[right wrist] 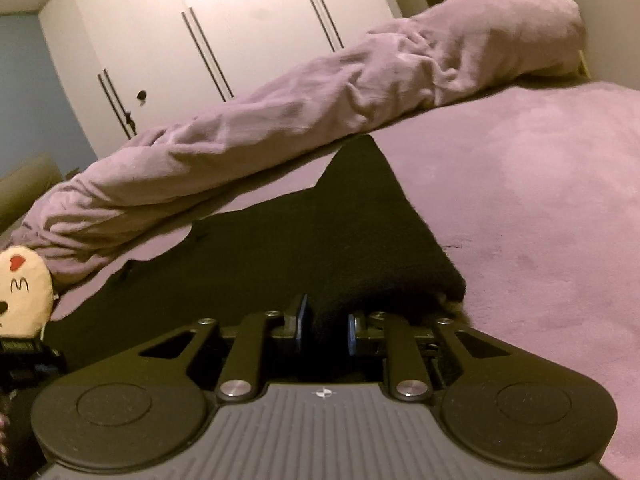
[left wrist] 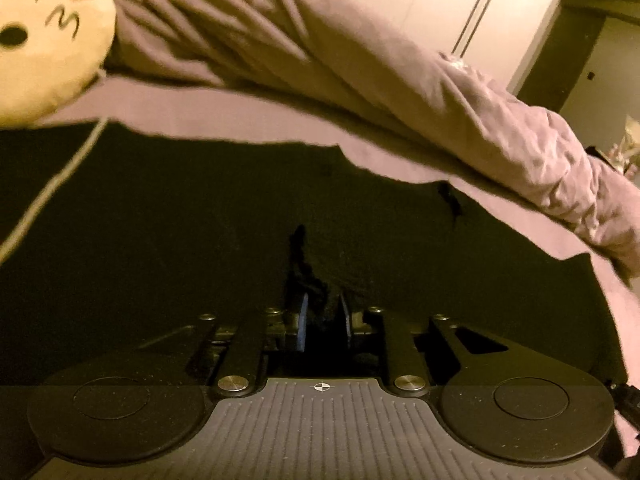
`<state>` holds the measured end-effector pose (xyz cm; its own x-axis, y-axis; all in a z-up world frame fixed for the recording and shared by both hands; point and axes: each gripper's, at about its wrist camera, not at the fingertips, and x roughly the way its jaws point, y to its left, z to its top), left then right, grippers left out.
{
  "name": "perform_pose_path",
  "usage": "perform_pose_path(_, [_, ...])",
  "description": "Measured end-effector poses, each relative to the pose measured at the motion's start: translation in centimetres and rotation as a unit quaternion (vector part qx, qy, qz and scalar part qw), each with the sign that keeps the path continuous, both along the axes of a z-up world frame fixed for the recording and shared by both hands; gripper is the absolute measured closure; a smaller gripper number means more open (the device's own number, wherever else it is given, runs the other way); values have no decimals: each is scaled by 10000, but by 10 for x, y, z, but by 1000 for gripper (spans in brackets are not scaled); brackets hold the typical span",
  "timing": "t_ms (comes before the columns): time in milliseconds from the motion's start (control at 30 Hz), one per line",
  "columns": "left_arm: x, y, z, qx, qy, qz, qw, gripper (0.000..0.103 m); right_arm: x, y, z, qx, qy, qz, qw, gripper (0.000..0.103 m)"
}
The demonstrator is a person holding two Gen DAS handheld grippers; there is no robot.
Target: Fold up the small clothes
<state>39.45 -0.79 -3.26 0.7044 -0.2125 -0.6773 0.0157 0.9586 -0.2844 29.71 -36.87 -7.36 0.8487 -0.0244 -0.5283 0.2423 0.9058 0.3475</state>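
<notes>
The left gripper (left wrist: 323,322) pinched a fold of the black garment (left wrist: 180,220) on the bed (right wrist: 540,200). The right gripper (right wrist: 328,326) clamped the garment's near right edge.

Garment (right wrist: 320,240) on bed (right wrist: 540,200) — duvet (right wrist: 280,120) behind.

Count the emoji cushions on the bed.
1. The emoji cushion sits at the far left beside the rolled purple duvet, beyond the black garment. Others could be hidden behind the duvet or out of frame.
</notes>
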Motion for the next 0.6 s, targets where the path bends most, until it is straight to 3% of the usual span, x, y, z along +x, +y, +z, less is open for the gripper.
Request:
perform_pose_path(100, [1, -1, -7, 497, 134, 135, 9986, 98, -1, -2, -7, 65, -7, -10, 10000, 84])
perform_pose_path(167, [0, 7, -13, 454, 323, 213, 9982, 97, -1, -2, -5, 88, 48, -10, 9999, 83])
perform_pose_path(200, [-5, 12, -13, 260, 287, 198, 9991, 88, -2, -1, -3, 42, 100, -8, 9999, 81])
perform_pose_path(267, [-17, 23, -7, 99, 179, 217, 9996, 56, -9, 5, 1, -65, 186, 0, 9998, 72])
perform_pose_path(300, [-24, 28, -4, 168, 139, 258, 9994, 26, -14, 8, 1, -53, 218, -8, 9997, 63])
perform_pose_path(333, [-30, 35, -1, 215, 65, 293, 9993, 11, -21, 11, 1, 5, 194, 13, 9998, 56])
perform_pose_path(400, [-46, 54, 3, 207, -8, 327, 9993, 8, -37, 21, -3, 103, 200, 220, 9995, 43])
perform_pose_path(467, [-60, 81, 5, 103, 64, 558, 9984, 8, -54, 39, -6, -257, 70, 373, 9989, 35])
perform_pose_path(533, [-74, 116, 5, -195, 149, 897, 9957, 8, -63, 51, -5, -466, 9, 532, 9975, 20])
perform_pose_path(600, [-84, 153, 5, -463, 167, 1310, 9902, 7, -63, 53, -6, -470, 36, 555, 9973, 17])
